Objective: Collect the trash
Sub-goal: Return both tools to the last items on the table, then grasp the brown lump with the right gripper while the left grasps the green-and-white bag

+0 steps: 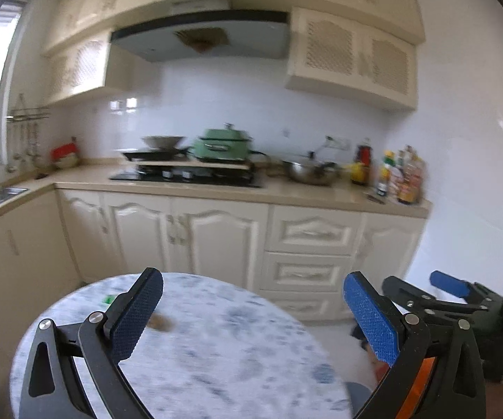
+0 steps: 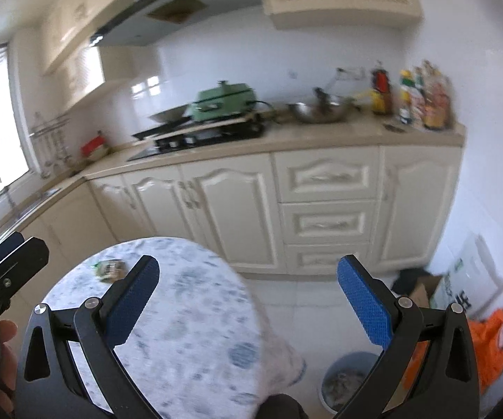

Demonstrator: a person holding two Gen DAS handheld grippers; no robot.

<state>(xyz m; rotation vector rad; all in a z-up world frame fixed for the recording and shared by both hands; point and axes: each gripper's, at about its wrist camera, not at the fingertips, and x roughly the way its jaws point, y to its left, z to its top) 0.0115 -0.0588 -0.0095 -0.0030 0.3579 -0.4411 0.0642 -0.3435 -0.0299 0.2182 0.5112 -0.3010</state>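
Observation:
A round table (image 1: pixel 216 366) with a white and blue patterned cloth lies below both grippers. On it in the left wrist view sit a small brown scrap (image 1: pixel 160 323) and a green bit (image 1: pixel 106 301) near the far left rim. In the right wrist view a crumpled greenish wrapper (image 2: pixel 110 269) lies on the table (image 2: pixel 188 331) at its far edge. My left gripper (image 1: pixel 251 310) is open and empty above the table. My right gripper (image 2: pixel 246 300) is also open and empty, over the table's right rim. A blue-grey trash bin (image 2: pixel 345 382) with rubbish inside stands on the floor at the right.
Cream cabinets and a counter (image 1: pixel 181 185) with a stove, a green pot (image 1: pixel 222 145), a steel bowl and bottles run along the far wall. An orange bag (image 2: pixel 492 345), a cardboard box (image 2: pixel 422 291) and a white bag sit on the floor at the right. A hand (image 2: pixel 5 335) shows at left.

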